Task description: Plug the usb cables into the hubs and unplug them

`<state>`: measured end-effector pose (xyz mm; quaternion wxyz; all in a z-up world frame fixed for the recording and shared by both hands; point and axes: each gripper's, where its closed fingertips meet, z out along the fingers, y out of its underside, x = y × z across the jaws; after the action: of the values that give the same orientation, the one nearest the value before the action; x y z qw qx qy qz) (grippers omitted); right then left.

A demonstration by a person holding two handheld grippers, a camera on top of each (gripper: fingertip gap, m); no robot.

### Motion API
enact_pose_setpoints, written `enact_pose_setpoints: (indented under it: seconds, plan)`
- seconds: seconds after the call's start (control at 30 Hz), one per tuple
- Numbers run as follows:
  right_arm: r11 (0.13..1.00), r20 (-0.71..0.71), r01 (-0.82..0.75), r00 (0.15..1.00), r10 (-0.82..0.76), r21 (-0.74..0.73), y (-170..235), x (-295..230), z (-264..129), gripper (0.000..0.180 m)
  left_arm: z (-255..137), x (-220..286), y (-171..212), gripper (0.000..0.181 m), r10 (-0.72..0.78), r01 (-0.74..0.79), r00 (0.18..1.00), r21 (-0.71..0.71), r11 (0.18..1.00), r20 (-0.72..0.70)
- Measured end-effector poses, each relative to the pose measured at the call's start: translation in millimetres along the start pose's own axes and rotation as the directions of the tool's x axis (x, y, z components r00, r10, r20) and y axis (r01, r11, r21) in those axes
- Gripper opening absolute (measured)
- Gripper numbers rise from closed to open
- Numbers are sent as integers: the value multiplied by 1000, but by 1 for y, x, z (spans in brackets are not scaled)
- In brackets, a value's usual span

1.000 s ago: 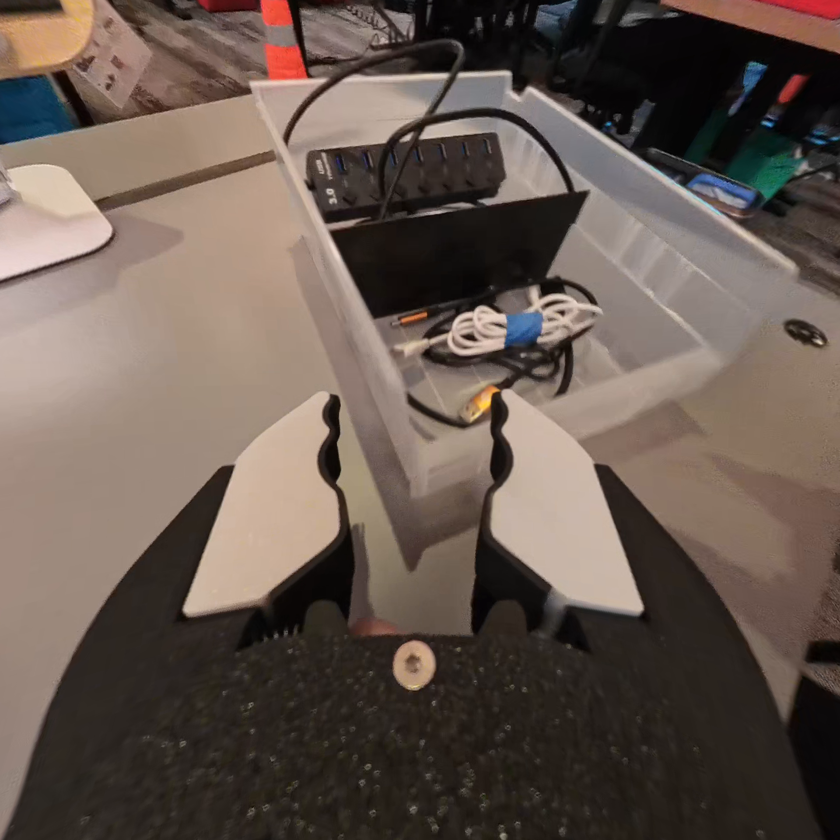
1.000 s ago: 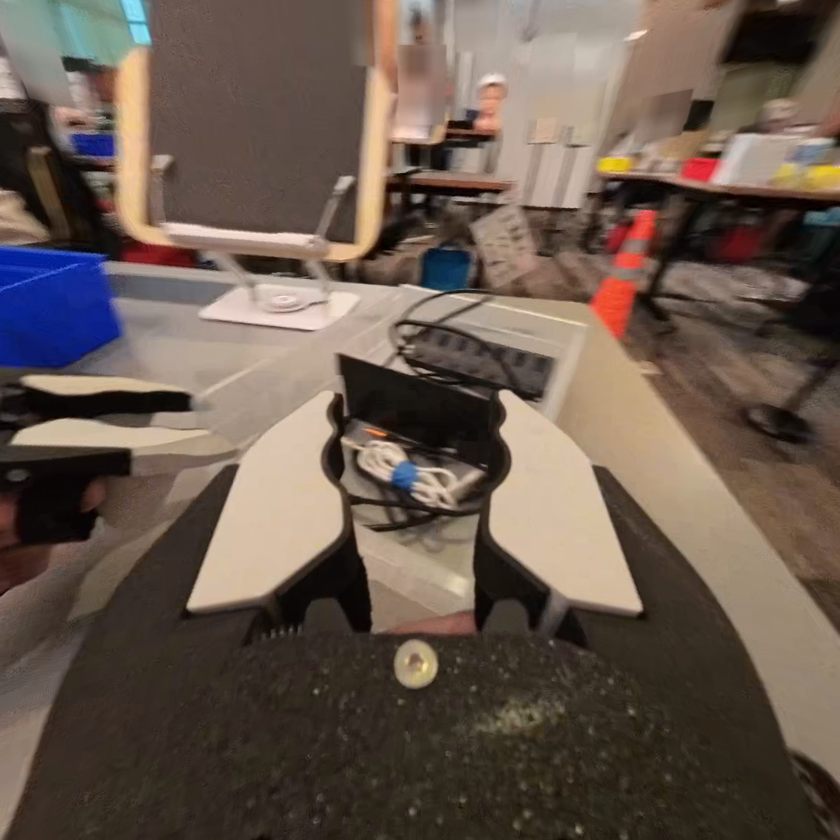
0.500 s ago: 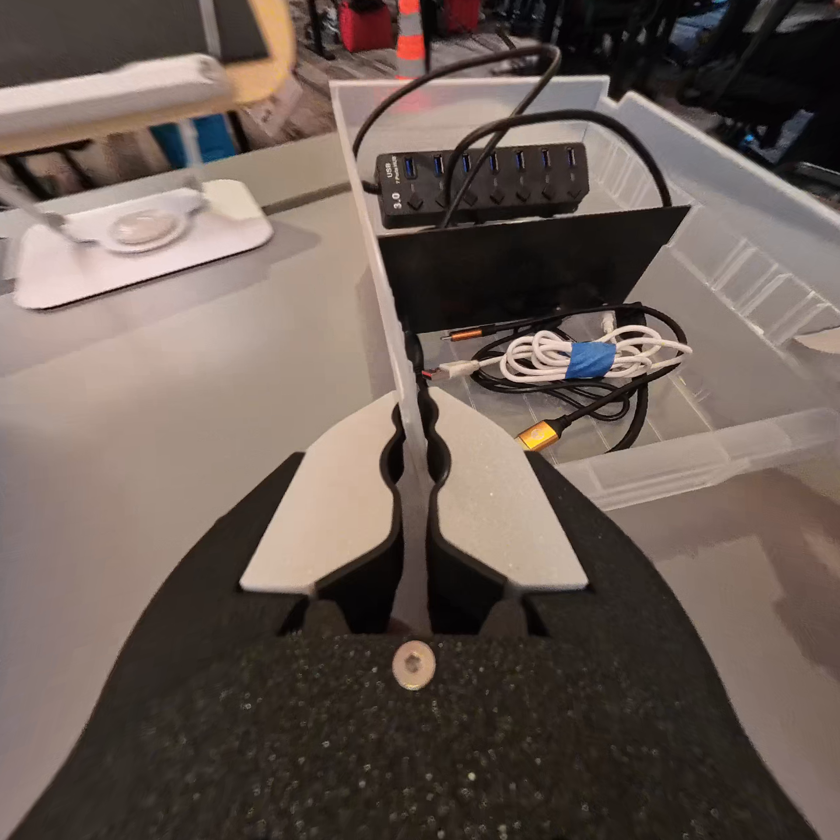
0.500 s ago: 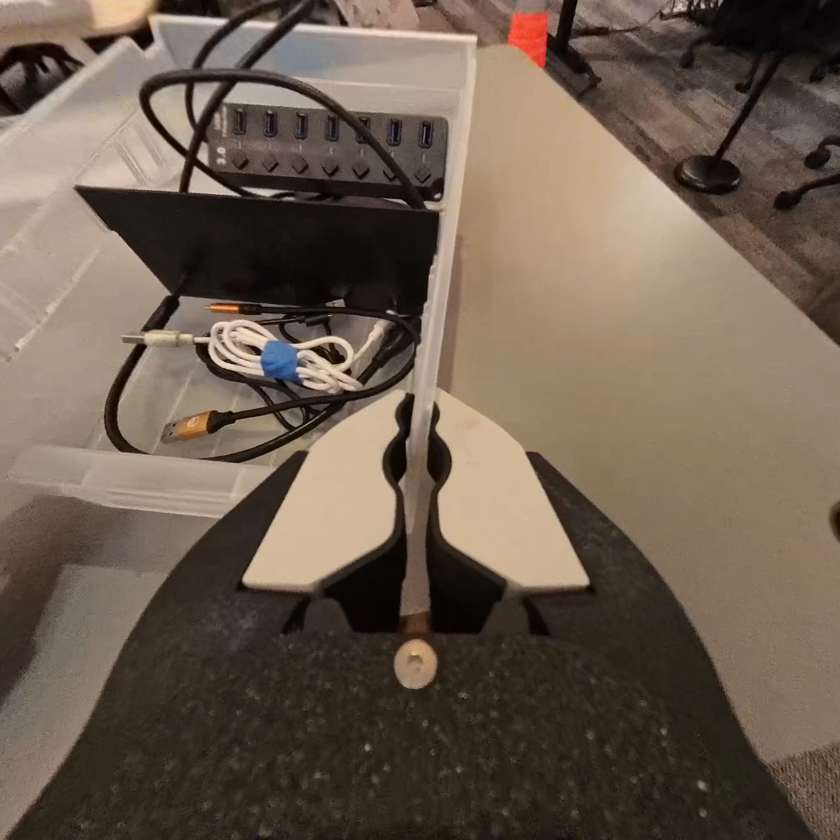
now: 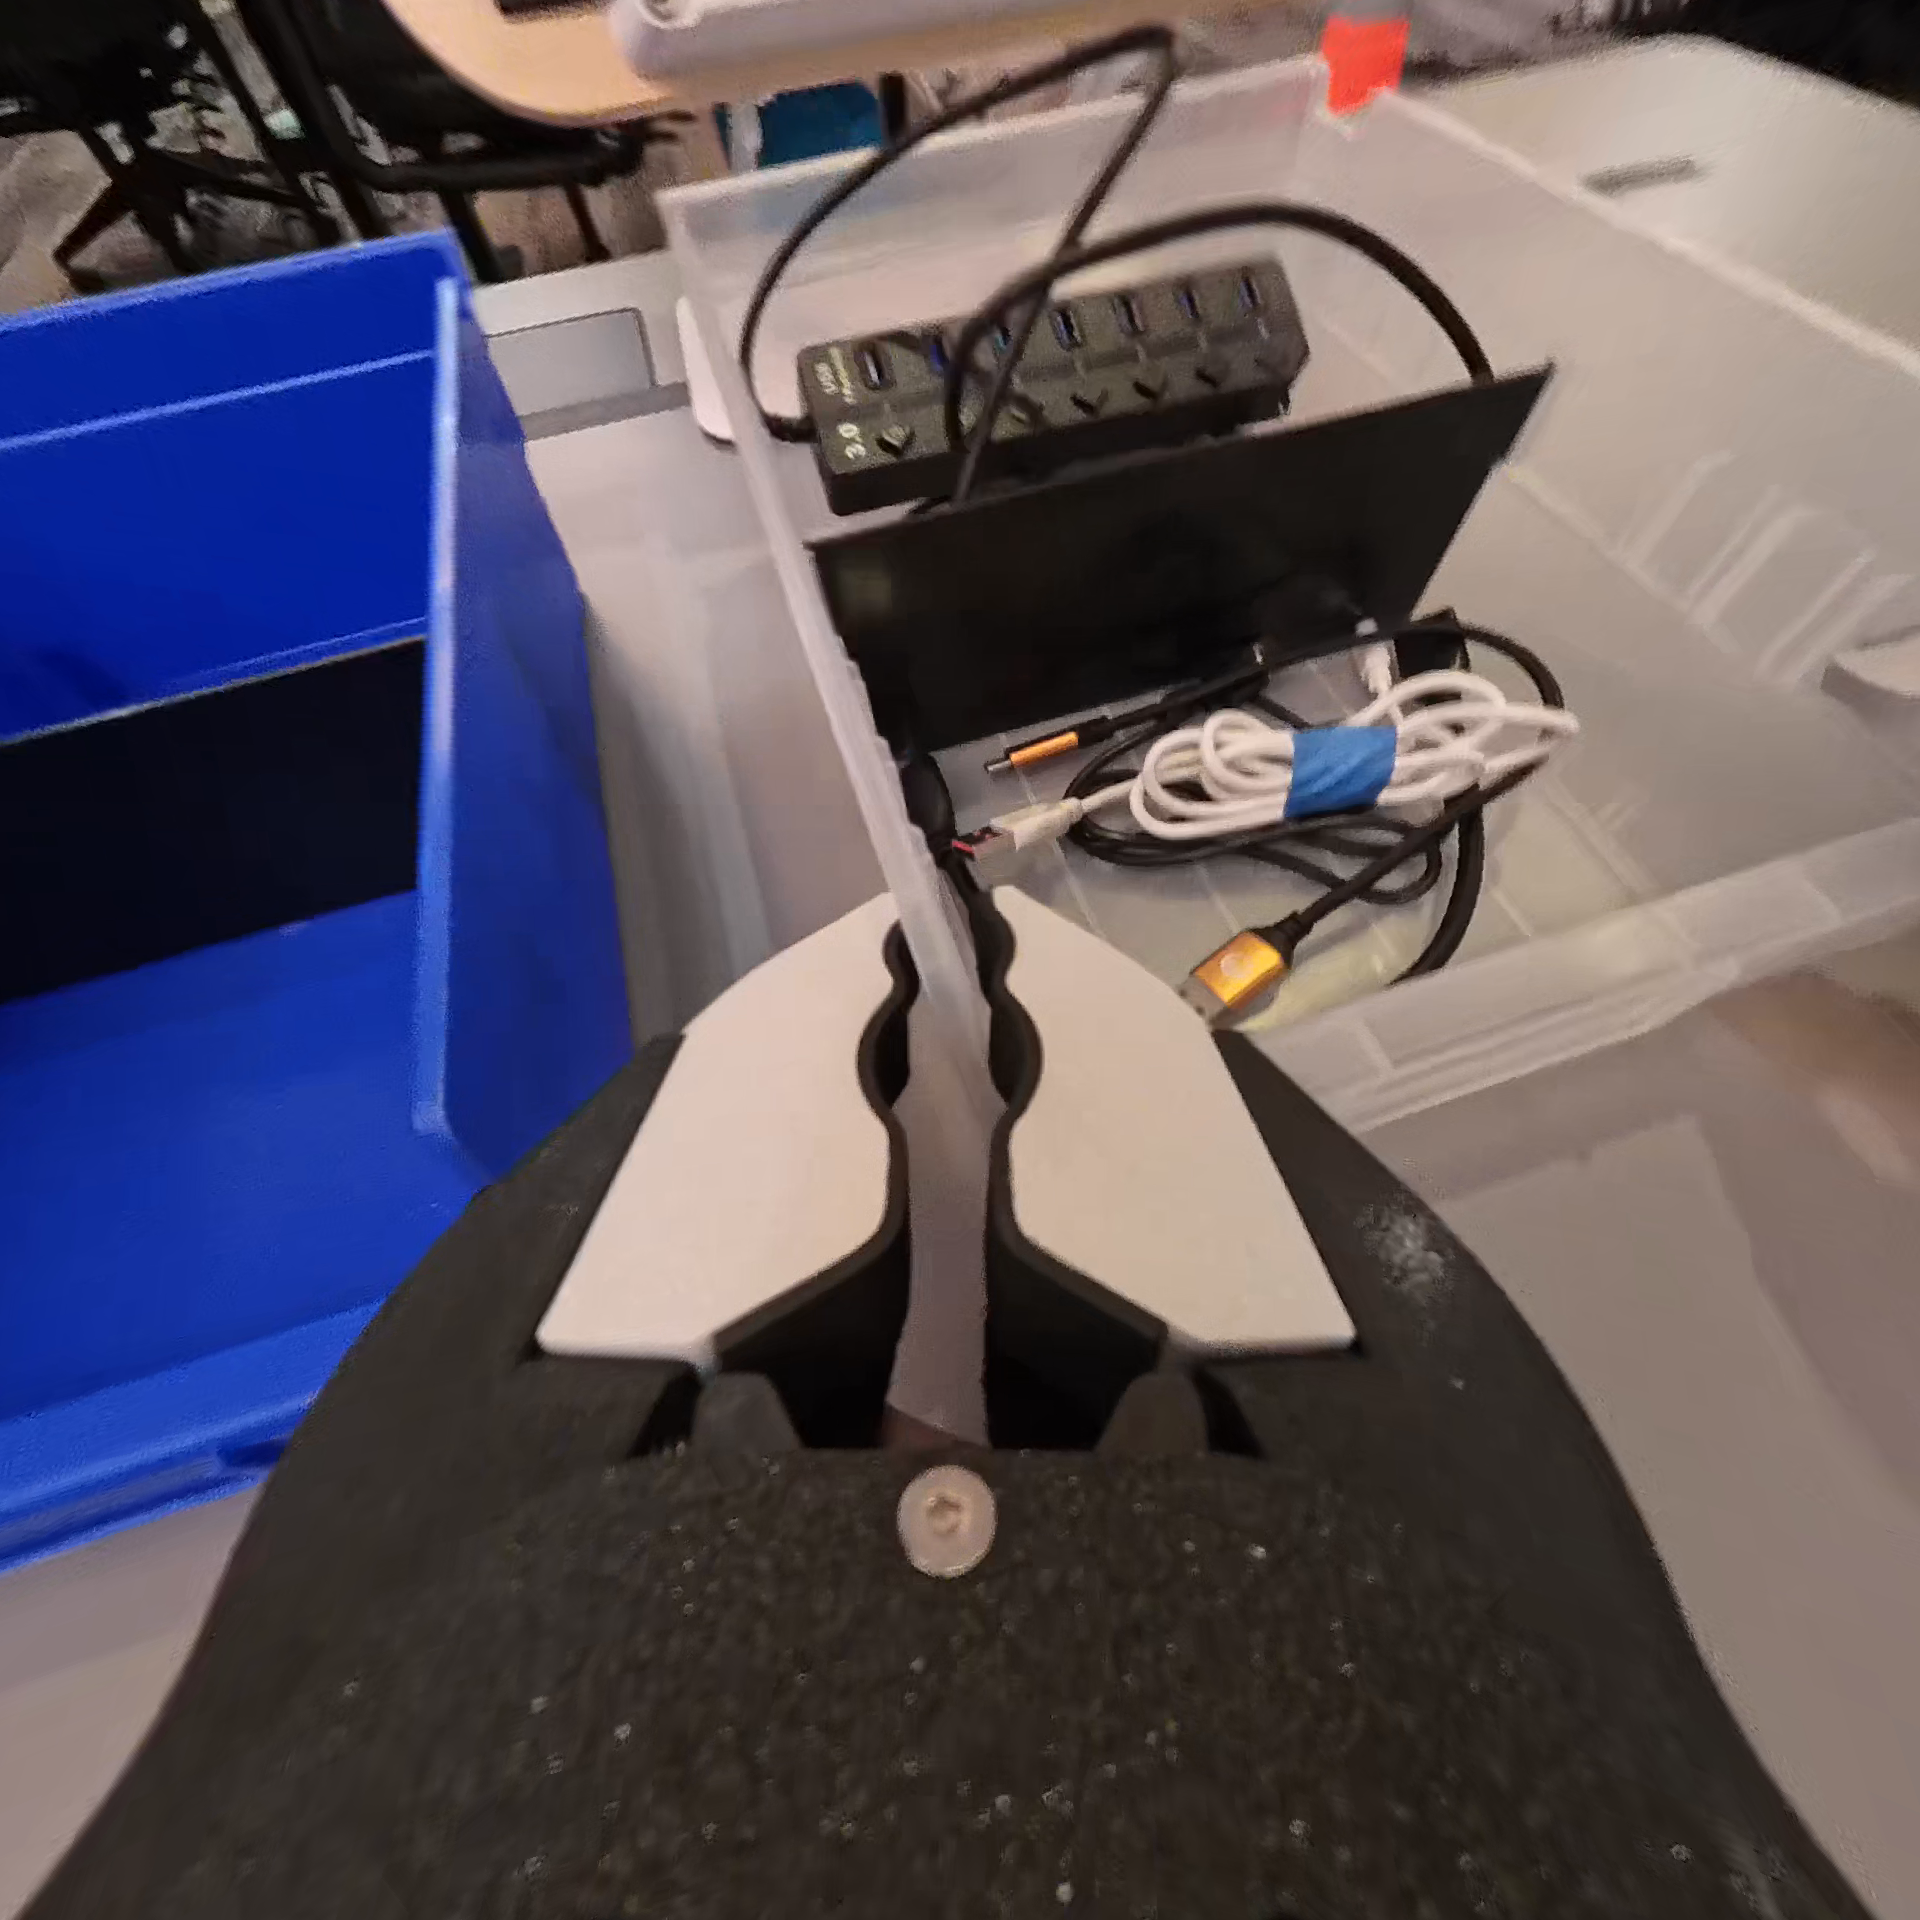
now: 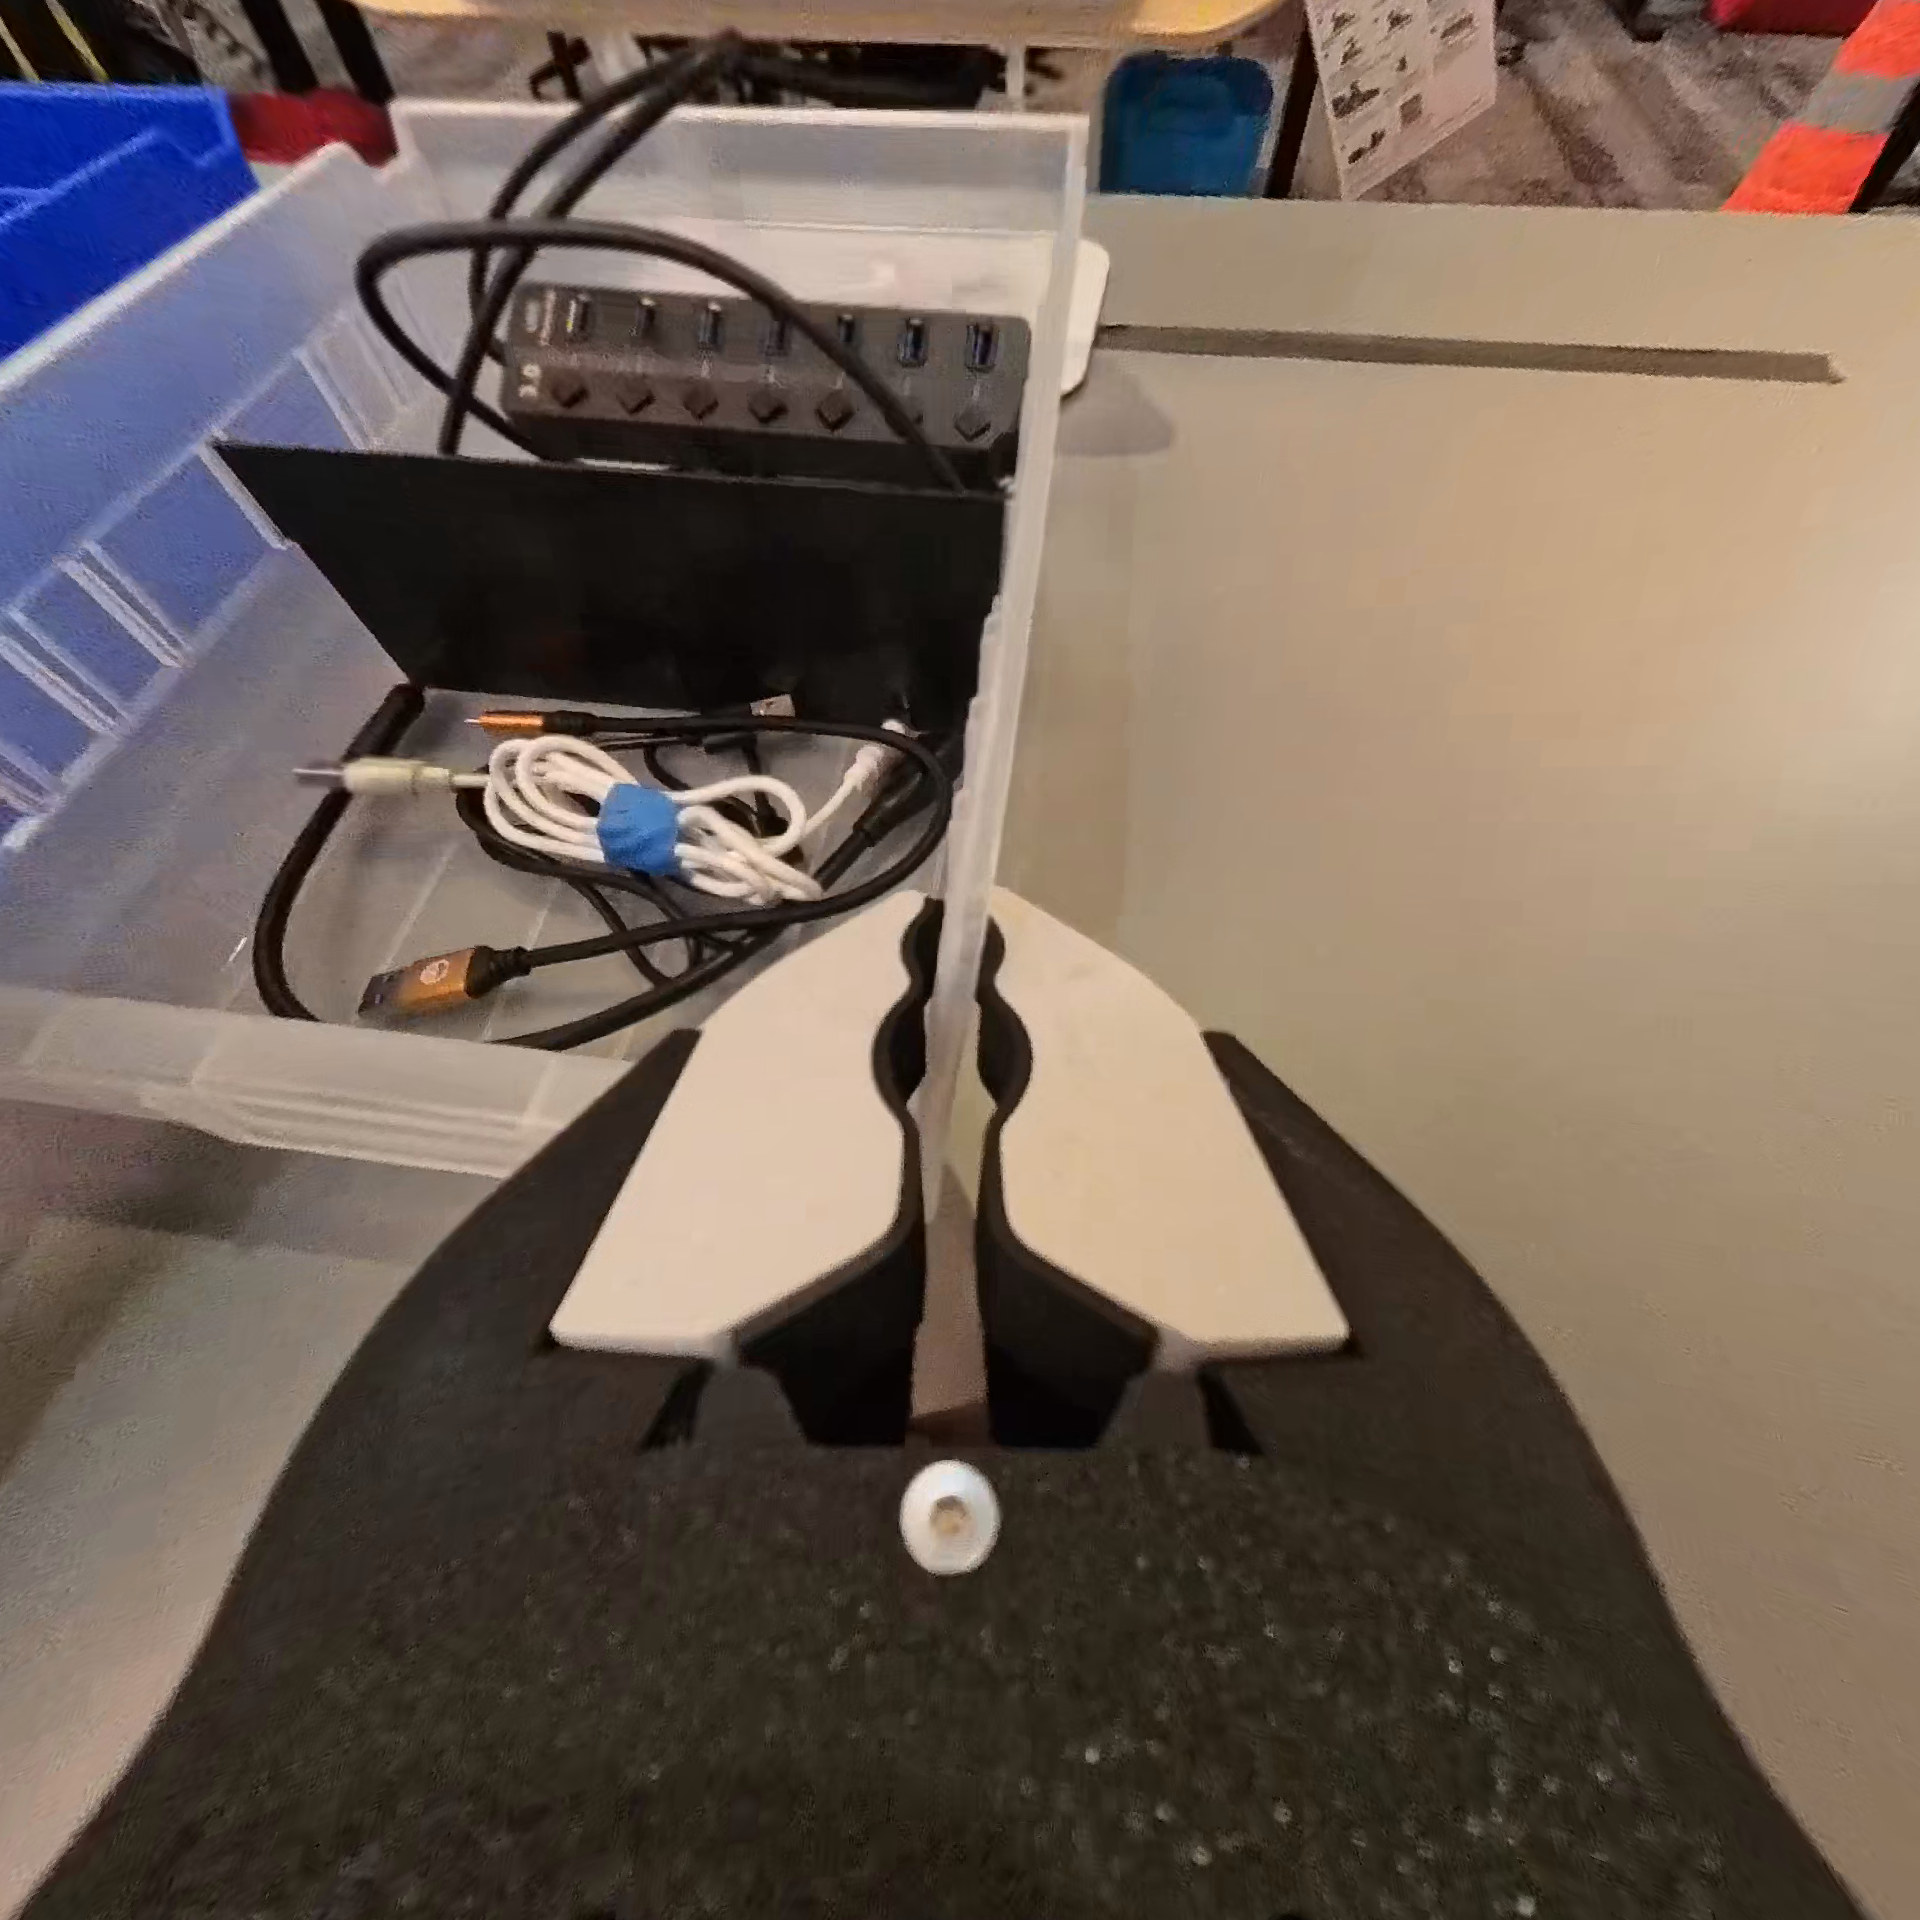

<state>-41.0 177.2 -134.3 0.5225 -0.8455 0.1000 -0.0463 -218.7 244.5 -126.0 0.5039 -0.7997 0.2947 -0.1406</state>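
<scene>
Clear bin (image 5: 1714, 935): left wall clamped in left gripper (image 5: 943, 940), right wall (image 6: 1023, 582) clamped in right gripper (image 6: 951, 935). USB hub (image 5: 1049, 400) upper centre behind black divider (image 5: 1143, 540); cables (image 5: 1340, 769) mid-frame. Recommended handling: level, even, slow, contents undisturbed.

Black hub (image 5: 1049, 400) behind divider; loose cables (image 5: 1320, 800) coiled in front.

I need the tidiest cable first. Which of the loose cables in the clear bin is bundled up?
The white cable: coiled and bound with a blue wrap. The black cables lie loose around it.
</scene>
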Motion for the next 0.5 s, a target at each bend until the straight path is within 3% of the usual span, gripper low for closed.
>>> enact_pose_setpoints:
  seconds: [0.1,0.2,0.33,0.4,0.5]
  plan:
    - [997,29,79,996,-79,24,-2,4,-12,14,-31,3,-13,36,-23,27,997,47,999,-71]
    - [979,57,191,979,-195,69,-6,4,-50,24,-93,-21,-26,33,-161,191,965,136,972,-208]
    - [971,276,223,931,-240,91,16,-37,-95,22,-118,-178,32,35,-120,118,980,19,993,160]
    - [982,363,178,912,-189,66,30,-66,-104,22,-114,-231,51,50,-198,206,965,-32,978,173]
    - [987,471,160,869,-151,20,44,-119,-101,23,-92,-256,53,56,-244,248,966,-38,968,90]
